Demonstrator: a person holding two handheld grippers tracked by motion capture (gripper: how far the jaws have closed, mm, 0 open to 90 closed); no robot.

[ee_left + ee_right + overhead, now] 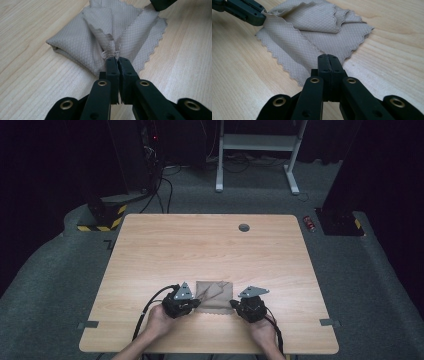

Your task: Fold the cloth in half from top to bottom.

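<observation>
Beige diamond-weave cloth (214,296) lies half-folded near counter (200,245) front edge. Left tongs (117,59) clenched on cloth corner; right tongs (329,57) clenched on opposite corner. Risk: thin pinch slips, fold collapses.

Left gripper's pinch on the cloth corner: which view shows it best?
The left gripper view: the left gripper has its jaws shut on a bunched corner of the beige cloth, seen close up. The right gripper view shows it far off at the top left. In the high view it is small, the pinch hidden.
</observation>
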